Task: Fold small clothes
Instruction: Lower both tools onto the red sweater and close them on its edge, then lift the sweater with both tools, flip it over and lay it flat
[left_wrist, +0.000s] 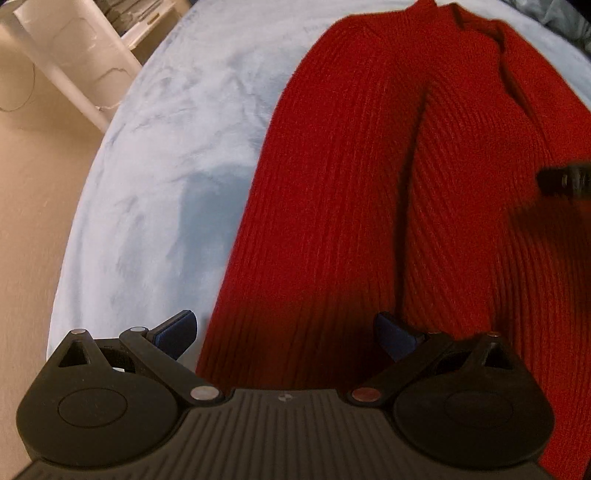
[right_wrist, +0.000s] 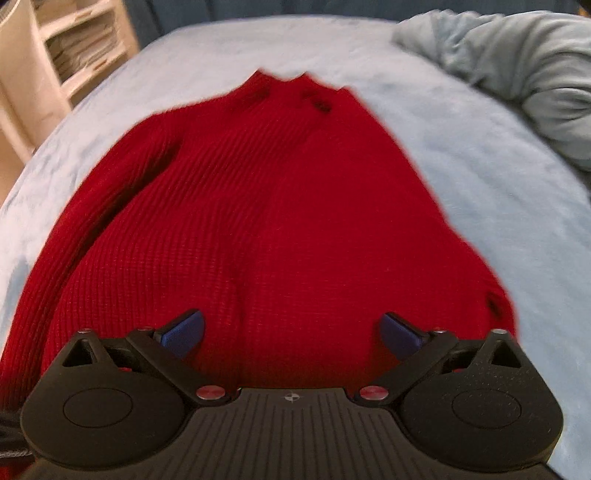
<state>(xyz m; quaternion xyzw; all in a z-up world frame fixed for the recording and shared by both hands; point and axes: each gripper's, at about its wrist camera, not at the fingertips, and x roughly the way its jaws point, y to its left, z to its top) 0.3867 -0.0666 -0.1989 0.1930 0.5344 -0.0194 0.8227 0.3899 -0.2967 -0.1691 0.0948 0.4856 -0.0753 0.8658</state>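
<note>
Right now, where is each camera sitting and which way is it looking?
Left wrist view: sits on the left hand-held gripper, open, looking along its fingers over the red sweater's left edge and the blue bedspread.
Right wrist view: sits on the right hand-held gripper, open, looking up the sweater's middle toward a rumpled blanket.
Both share the sweater, the bedspread and the white shelves.
</note>
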